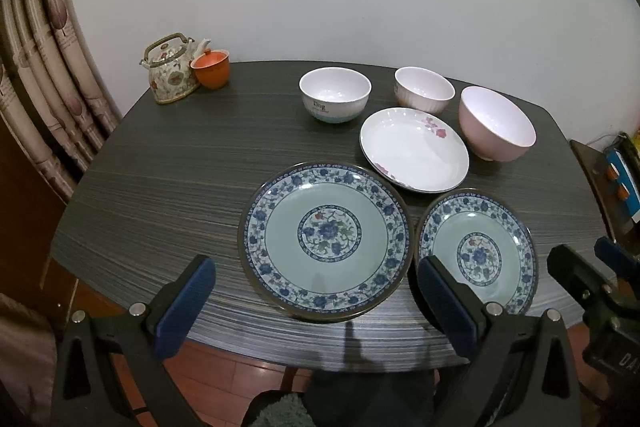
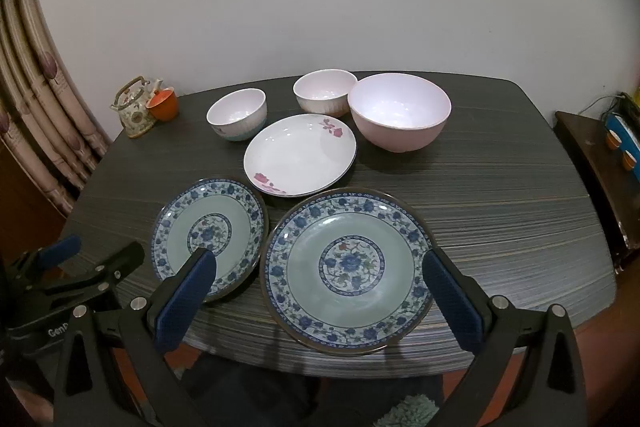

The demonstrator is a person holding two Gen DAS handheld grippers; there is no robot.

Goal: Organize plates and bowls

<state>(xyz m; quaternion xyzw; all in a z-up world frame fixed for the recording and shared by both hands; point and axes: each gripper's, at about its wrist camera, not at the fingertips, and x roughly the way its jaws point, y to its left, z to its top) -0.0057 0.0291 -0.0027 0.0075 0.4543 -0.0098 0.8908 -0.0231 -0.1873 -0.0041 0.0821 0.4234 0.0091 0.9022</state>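
Plates (image 2: 347, 269) and bowls (image 2: 399, 111) looked stiff, glossy and breakable, best pinched at a rim, while both the left gripper (image 1: 316, 297) and right gripper (image 2: 318, 297) hung wide open, empty.

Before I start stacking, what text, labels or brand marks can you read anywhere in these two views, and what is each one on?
"Ding": on the side of the white bowl, larger line; the smaller line beneath is too blurred to read.
"Gen", cut off: on the left gripper body, right wrist view.
"DA", cut off: on the right gripper body, left wrist view.
Nothing else readable.
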